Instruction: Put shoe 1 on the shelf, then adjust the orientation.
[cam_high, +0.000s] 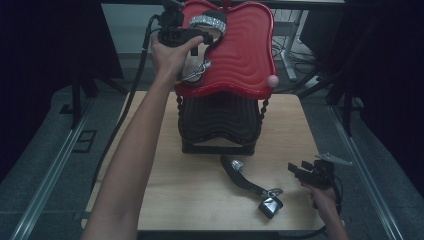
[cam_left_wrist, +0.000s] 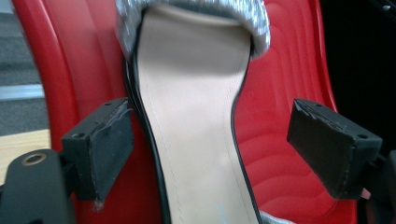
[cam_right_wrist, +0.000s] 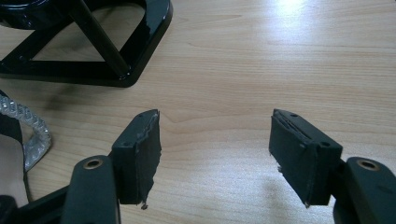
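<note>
Tabletop (cam_high: 200, 195): carries a black rack (cam_high: 220, 125) with a red shelf (cam_high: 245, 55) on top; the near right stretch lies open.
Red shelf: it looks tilted toward the near side, so anything on it could slide off the near edge.
Sandal on shelf (cam_high: 210, 30): lies at the shelf's far left; the left gripper (cam_left_wrist: 210, 144) has its jaws apart on either side of the sole, not pressing. Pulling back carelessly could catch the strap and drag it off.
Second sandal (cam_high: 250, 182): lies on the tabletop, near right.
Right gripper (cam_right_wrist: 215, 154): jaws apart, empty, over bare wood just right of that sandal; a glancing grab may push it away.
</note>
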